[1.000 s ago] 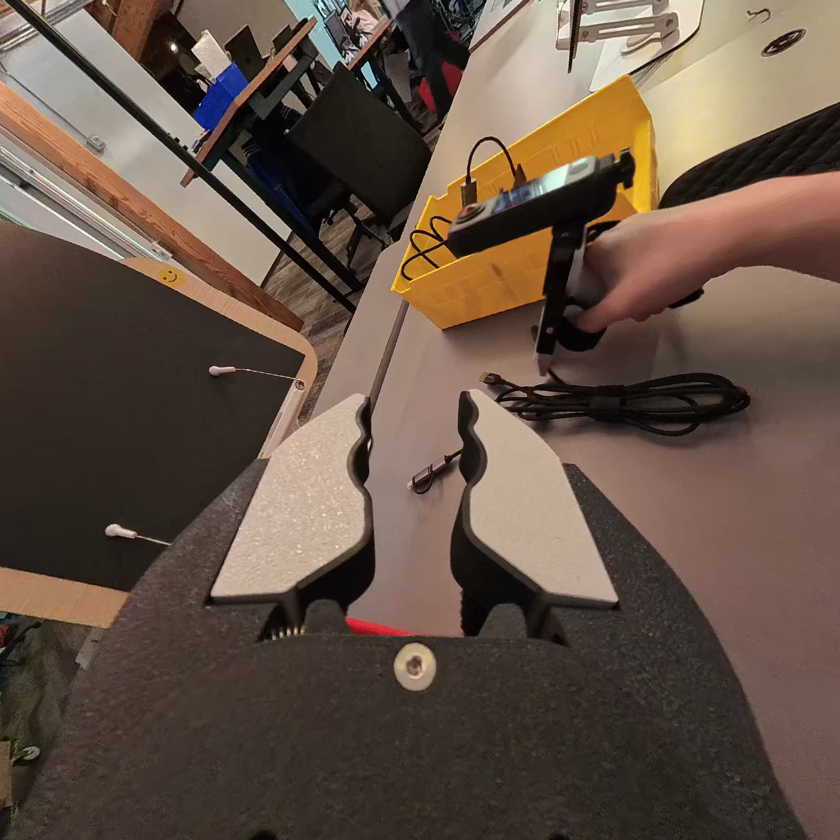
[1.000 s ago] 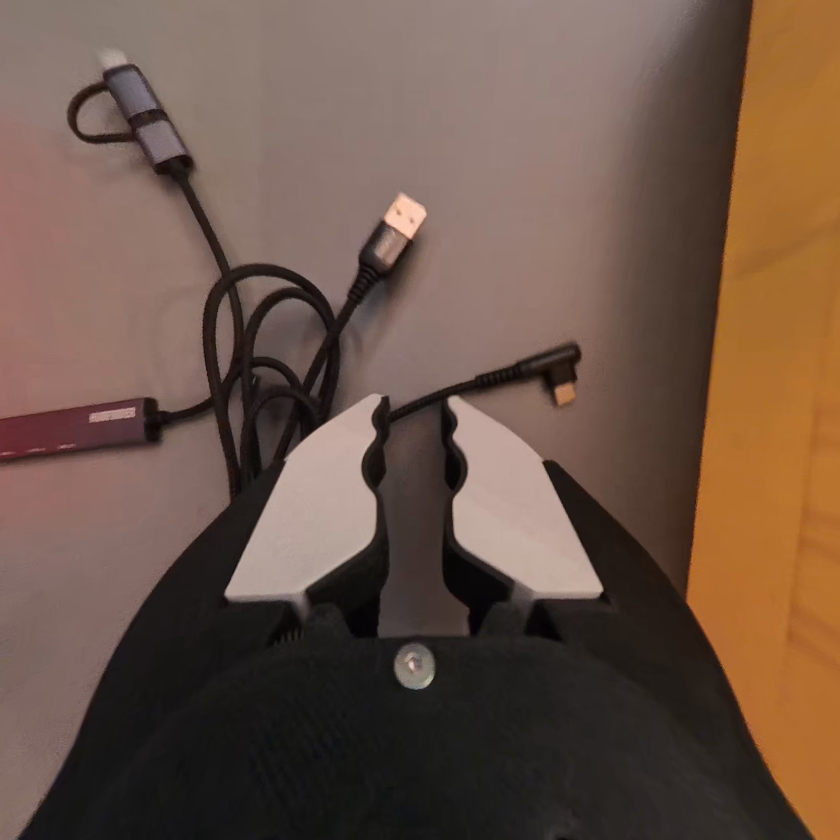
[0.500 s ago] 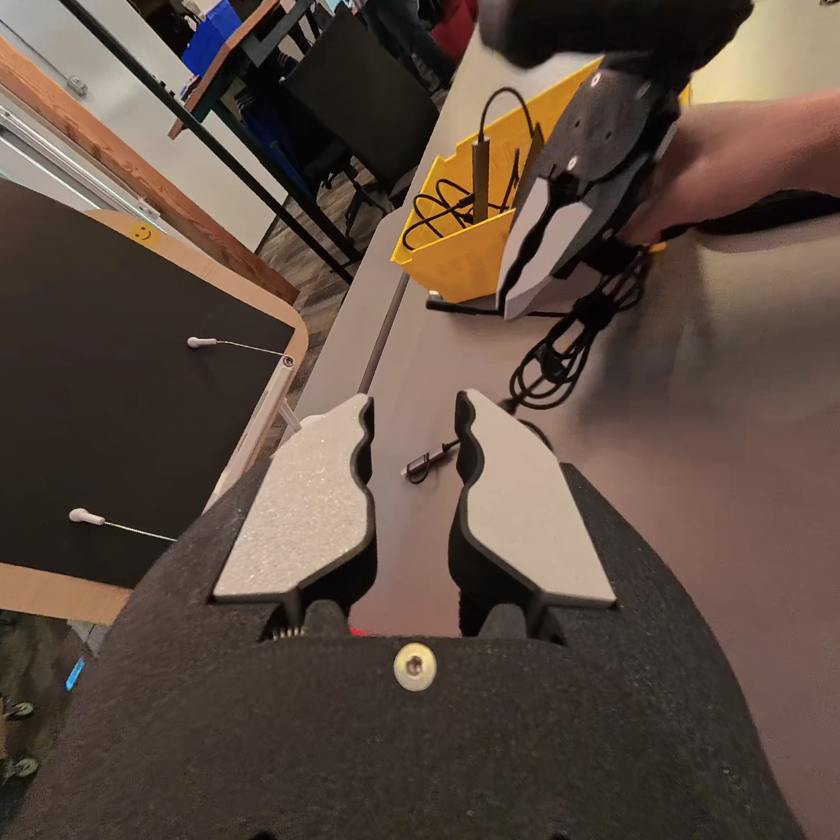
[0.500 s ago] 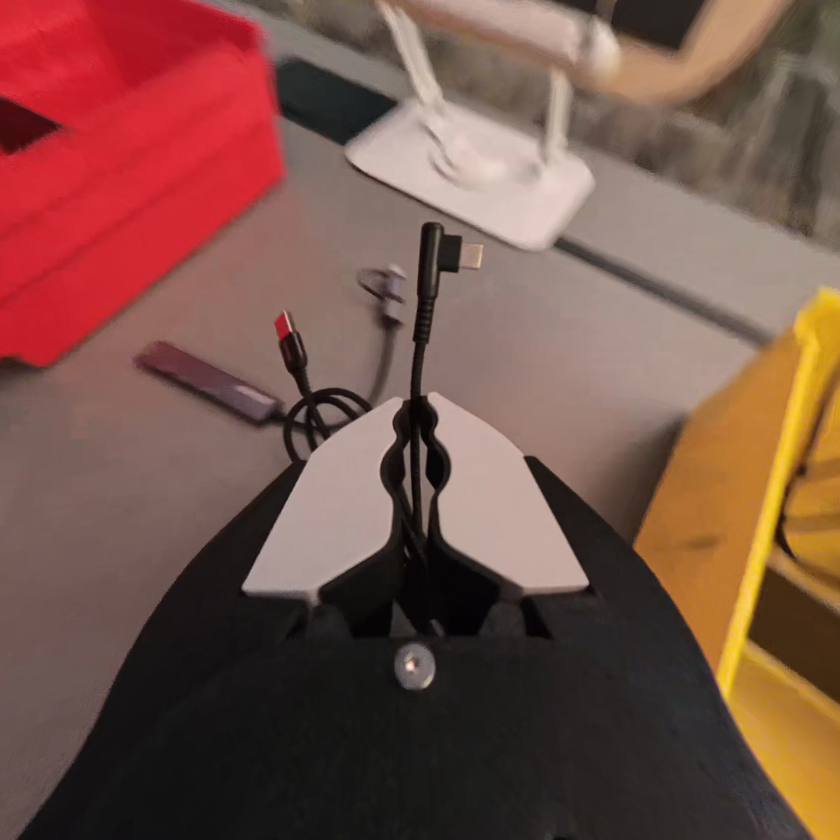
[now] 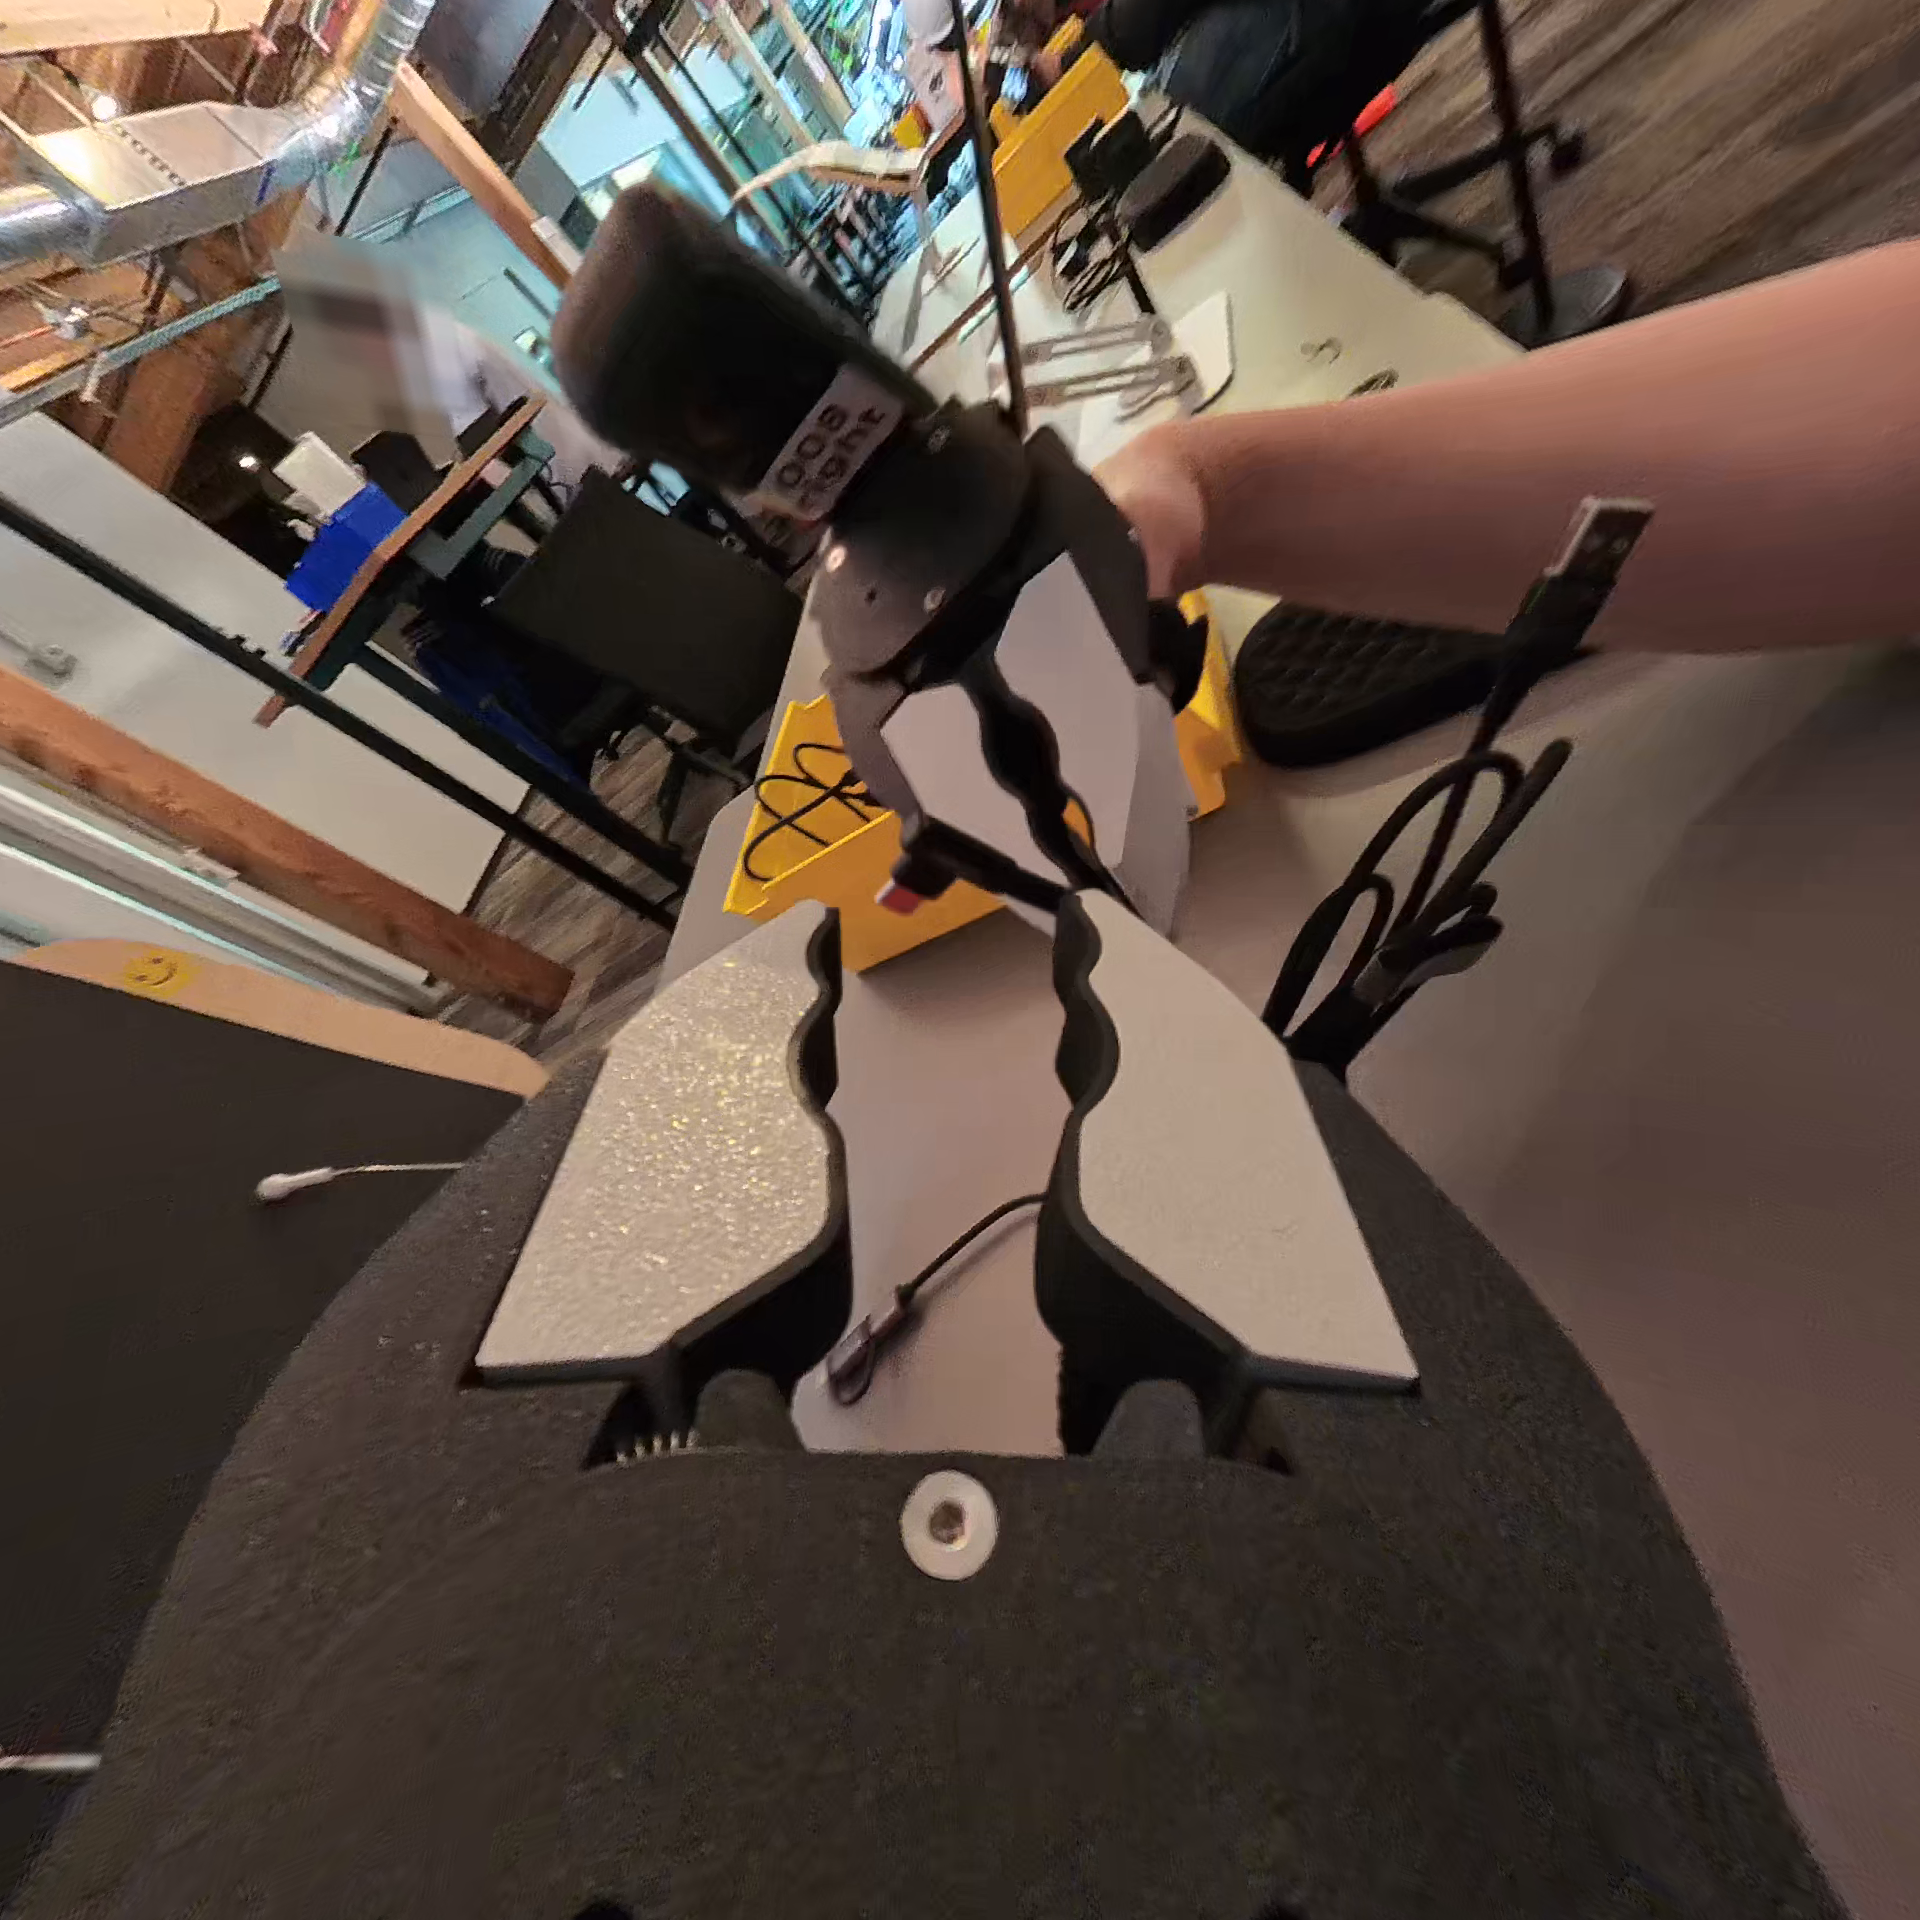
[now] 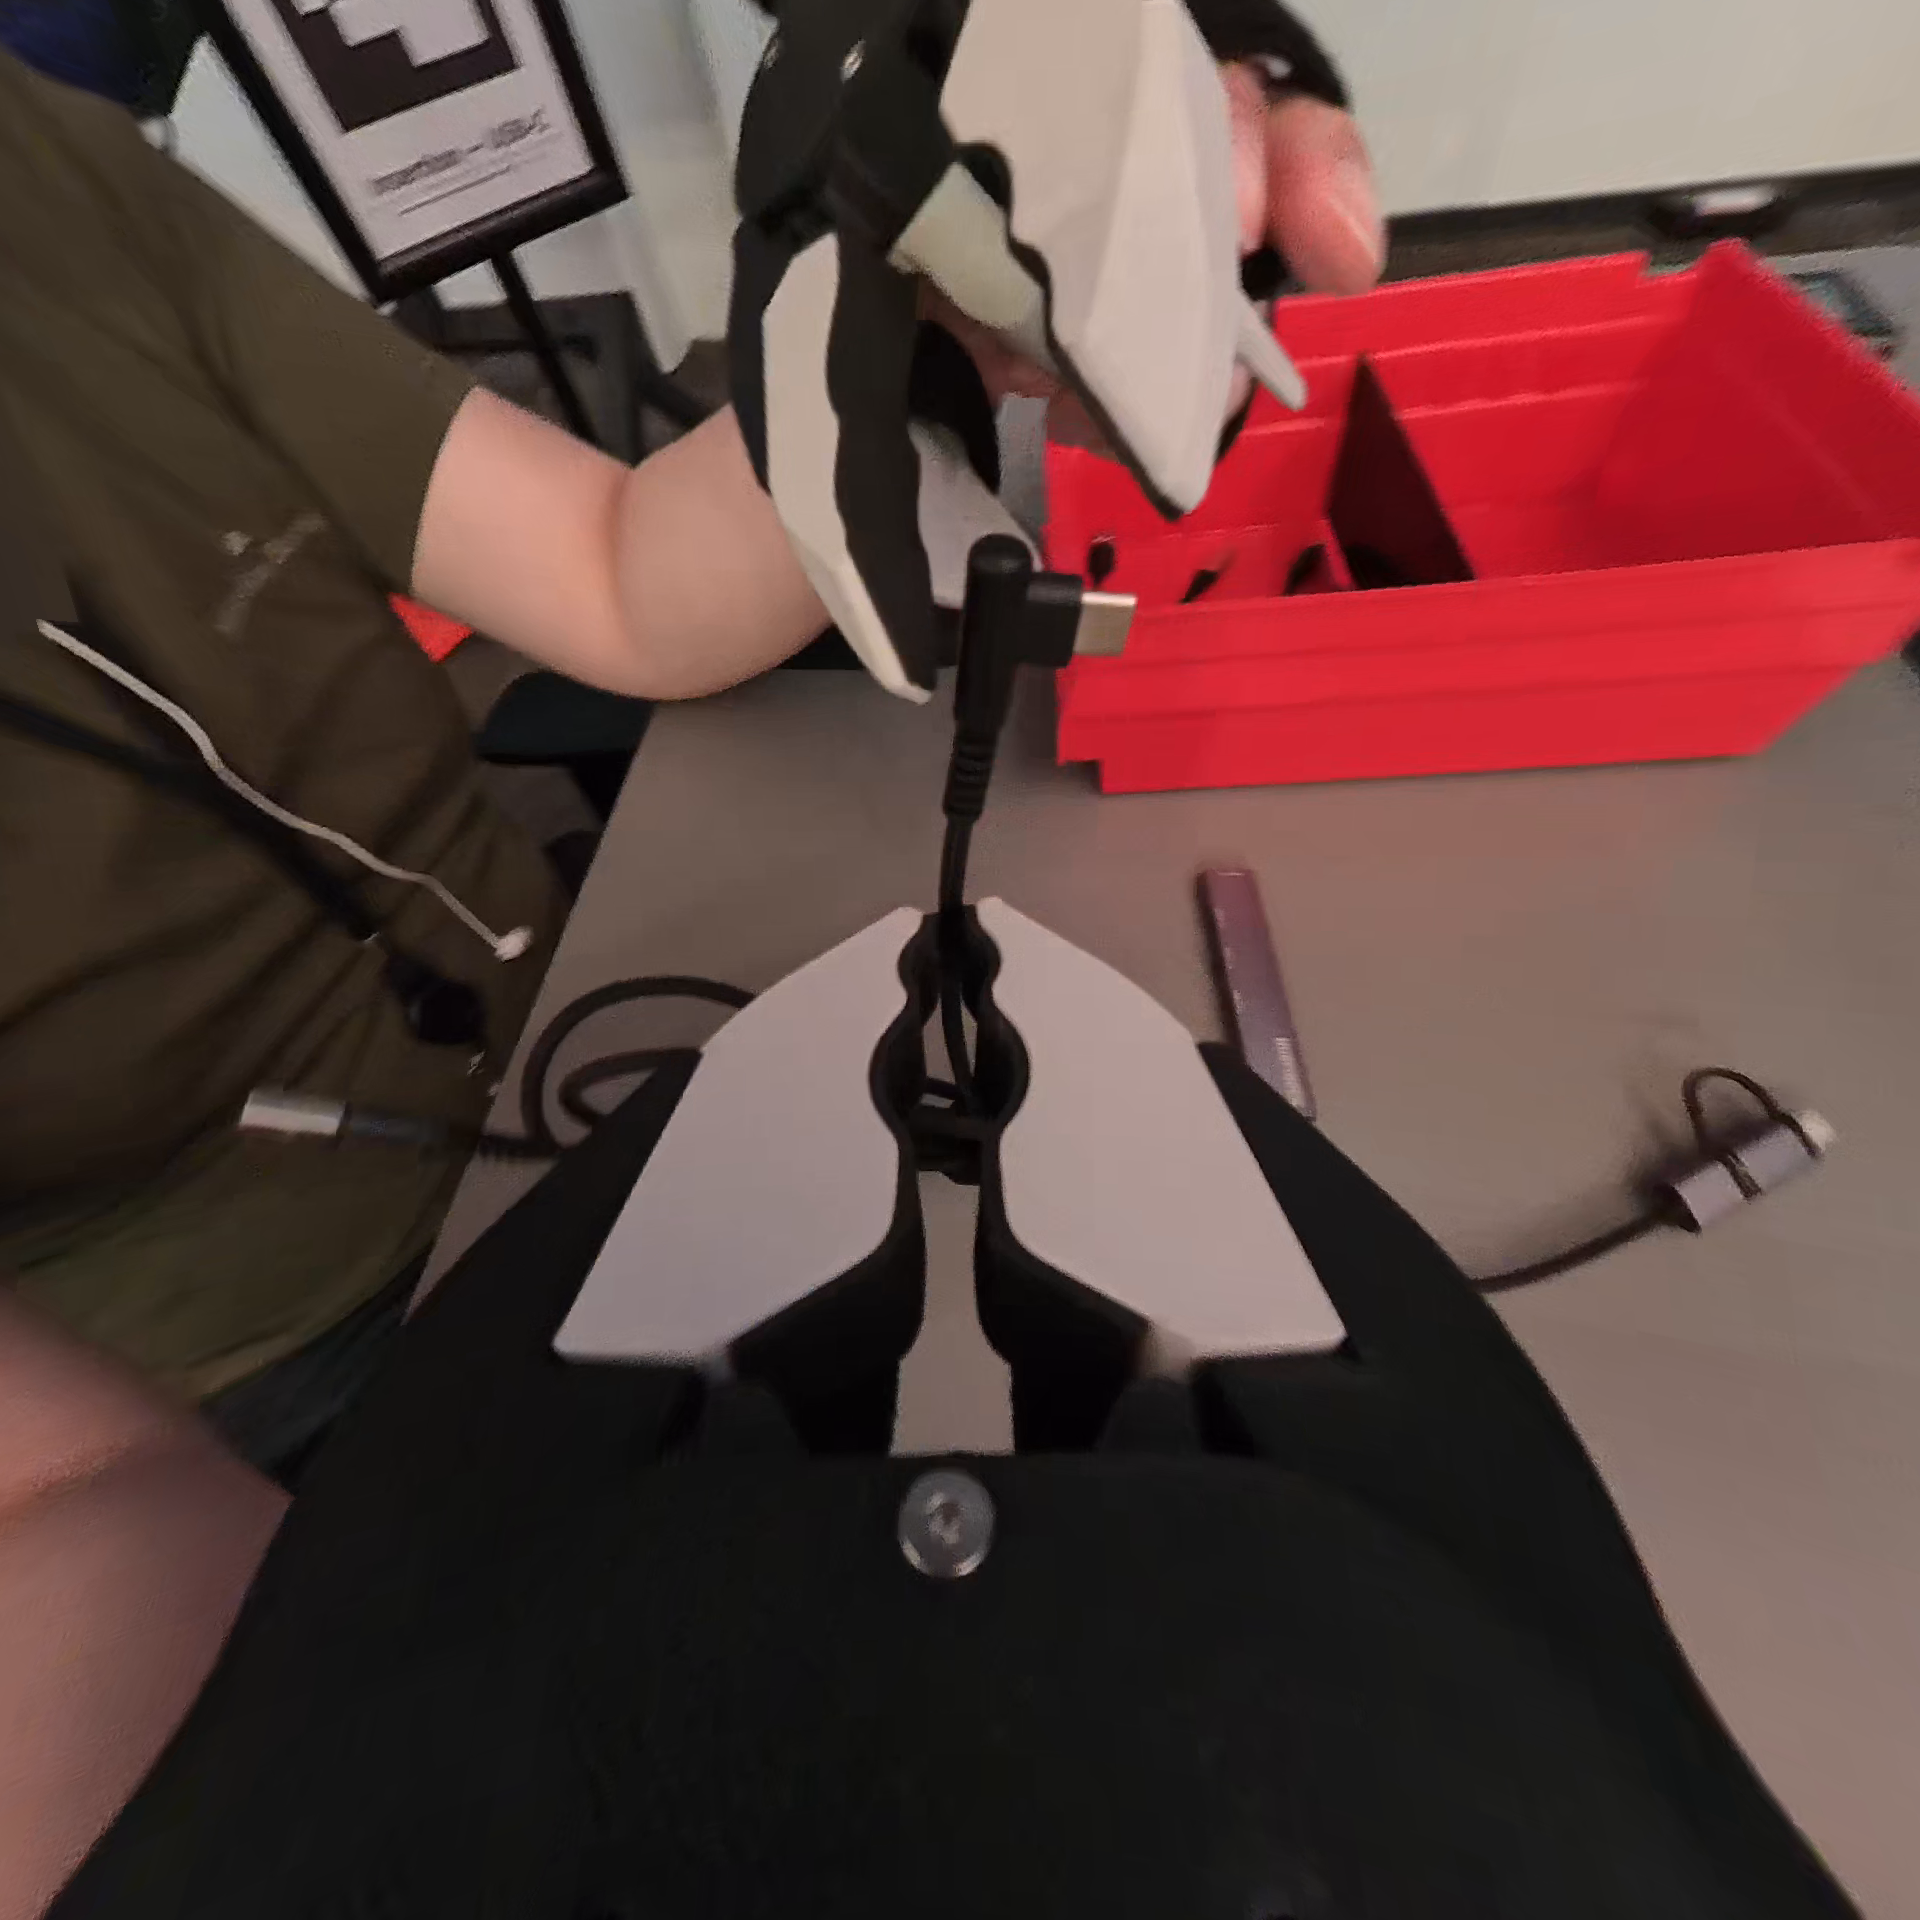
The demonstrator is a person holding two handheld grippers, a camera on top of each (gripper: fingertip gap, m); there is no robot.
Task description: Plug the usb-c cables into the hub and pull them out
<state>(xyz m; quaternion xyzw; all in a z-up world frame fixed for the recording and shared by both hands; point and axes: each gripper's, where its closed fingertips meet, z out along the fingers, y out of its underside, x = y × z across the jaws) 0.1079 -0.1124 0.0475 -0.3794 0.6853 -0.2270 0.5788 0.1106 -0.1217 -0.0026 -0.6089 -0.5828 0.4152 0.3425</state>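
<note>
Both tongs are shown meeting above the grey table [image 6: 1558, 935]. Nearest in the right wrist view, the right gripper [image 6: 949, 920] is clenched on a thin black usb-c cable [image 6: 961, 790], its pads pressed on the cord a little below the strain relief, so that the right-angle plug [image 6: 1049, 613] stands up ahead of the tips. The cable is judged light and limp, easily swung; a firmer hold would be had on the stiff moulded plug body, not on the soft cord. Just beyond, the left gripper [image 6: 1039, 592] is held spread wide with nothing clasped, one fingertip [image 6: 883, 623] just beside the plug; contact cannot be told. Lying flat on the table to the right, the slim dark hub [image 6: 1252, 997] is seen untouched, with a grey adapter [image 6: 1745, 1164] nearer the right edge. Farther back, a red bin [image 6: 1455, 665] is seen on the table.
</note>
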